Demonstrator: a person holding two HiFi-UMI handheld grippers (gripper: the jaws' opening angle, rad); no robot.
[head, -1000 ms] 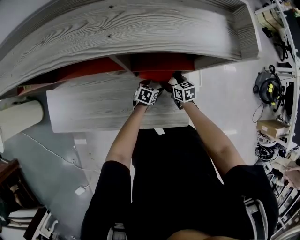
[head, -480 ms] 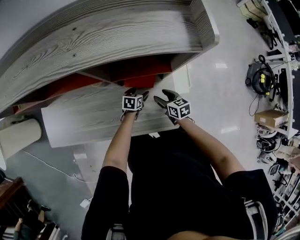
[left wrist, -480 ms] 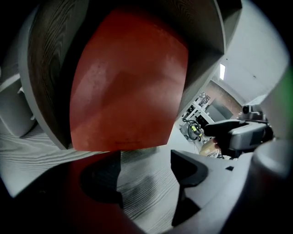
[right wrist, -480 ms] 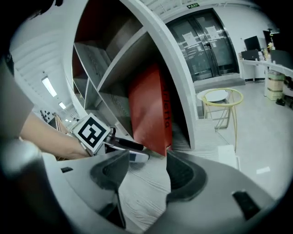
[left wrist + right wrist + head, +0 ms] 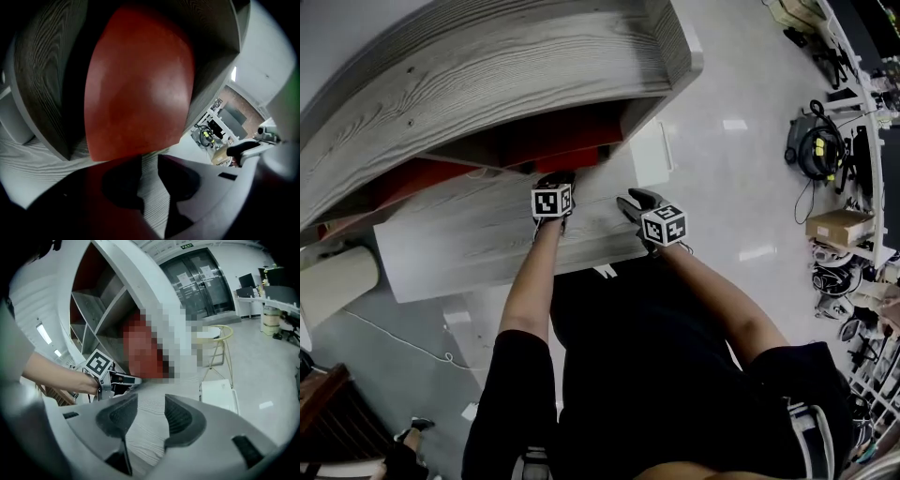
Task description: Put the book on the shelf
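Grey wood-grain shelf unit [image 5: 487,66] with a projecting lower ledge [image 5: 469,248], on a glossy pale floor [image 5: 722,169] with cluttered gear [image 5: 820,155] along the right edge. Plain matte red book [image 5: 140,84], upright inside the shelf's open compartment, just ahead of the left claw [image 5: 555,179]. Left and right claw [image 5: 635,199] alike: just been closing, jaws narrowly apart with nothing between, above the ledge.

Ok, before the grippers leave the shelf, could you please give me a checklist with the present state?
1. Book inside the shelf compartment: ok.
2. Book pushed fully back: cannot tell.
3. Left gripper has let go; its fingers have just been closing, nothing between them: ok.
4. Right gripper empty; its fingers have also just been closing, nothing between them: ok.
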